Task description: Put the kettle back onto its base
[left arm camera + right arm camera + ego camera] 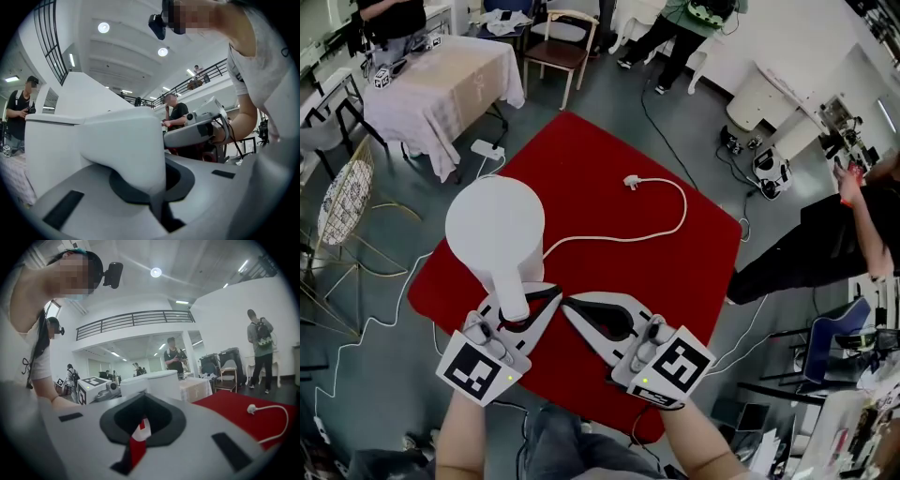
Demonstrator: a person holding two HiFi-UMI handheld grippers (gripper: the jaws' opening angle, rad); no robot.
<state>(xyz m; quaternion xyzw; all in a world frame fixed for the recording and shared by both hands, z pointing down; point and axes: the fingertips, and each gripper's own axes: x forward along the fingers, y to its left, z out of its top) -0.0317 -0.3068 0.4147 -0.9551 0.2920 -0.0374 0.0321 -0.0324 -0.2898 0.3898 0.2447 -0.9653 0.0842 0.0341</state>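
While left tongs [517, 309] clamp kettle [495, 225] — white, upright

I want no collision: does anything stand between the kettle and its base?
Nothing visible does. The kettle, held by the left gripper, covers the spot where the white cord ends; the base itself is not in view.

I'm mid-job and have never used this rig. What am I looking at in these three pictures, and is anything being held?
There is no robot arm here. A person holds a two-fingered gripper in each hand. The head view looks steeply down from a camera on the person's head. The other two views ride on the grippers and look along their fingers. The left gripper is shut on the handle of the white kettle, above a red surface. The right gripper is shut and empty. A white cord lies unplugged on the red.
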